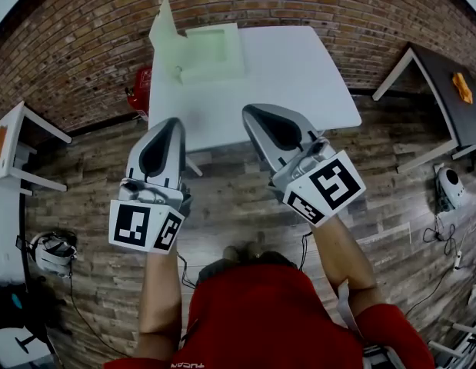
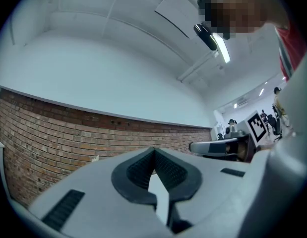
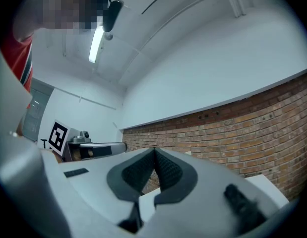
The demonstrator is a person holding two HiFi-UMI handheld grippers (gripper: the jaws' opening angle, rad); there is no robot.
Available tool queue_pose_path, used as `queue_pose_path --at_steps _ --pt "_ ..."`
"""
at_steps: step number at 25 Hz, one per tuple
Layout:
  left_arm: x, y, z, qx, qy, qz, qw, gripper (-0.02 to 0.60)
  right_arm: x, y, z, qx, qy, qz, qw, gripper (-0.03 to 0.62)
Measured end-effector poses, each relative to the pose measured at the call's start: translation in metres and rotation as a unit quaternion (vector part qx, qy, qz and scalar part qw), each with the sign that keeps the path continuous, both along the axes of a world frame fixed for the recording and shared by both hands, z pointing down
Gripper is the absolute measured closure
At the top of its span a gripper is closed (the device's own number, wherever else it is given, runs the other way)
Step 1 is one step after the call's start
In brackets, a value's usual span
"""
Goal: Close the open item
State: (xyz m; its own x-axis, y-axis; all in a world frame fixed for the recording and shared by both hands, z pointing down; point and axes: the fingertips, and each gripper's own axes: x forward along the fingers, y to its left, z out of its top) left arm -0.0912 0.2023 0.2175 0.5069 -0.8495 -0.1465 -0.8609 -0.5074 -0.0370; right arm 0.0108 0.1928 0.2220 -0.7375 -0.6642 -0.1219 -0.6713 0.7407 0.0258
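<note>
Pale green box (image 1: 211,51), open at the far left corner of the white table (image 1: 299,75), tray flat with its mouth up. Lid (image 1: 164,28) standing nearly upright along the tray's left edge. Looks close to square, so no clear long axis; hinge line running away from the person.

Reads as the approach step: left gripper (image 1: 174,123) and right gripper (image 1: 254,112) both pinched together on nothing, raised well apart from the box.

Calls next for a reach forward and left, then a push on the lid's outer face, rightward and down.
</note>
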Motion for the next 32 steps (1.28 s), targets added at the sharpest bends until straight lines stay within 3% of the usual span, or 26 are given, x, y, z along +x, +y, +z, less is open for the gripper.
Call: queue_pose_path --at_steps 20,32 --pt "0.003 -0.033 0.006 0.002 0.005 -0.031 0.9995 0.569 0.019 -0.034 0.004 0.007 0.018 -0.005 1.0 0.563" --pt "-0.014 -0.118 0.017 0.001 0.003 -0.031 0.9995 0.569 0.003 -0.117 0.012 0.003 0.029 0.004 1.0 0.563"
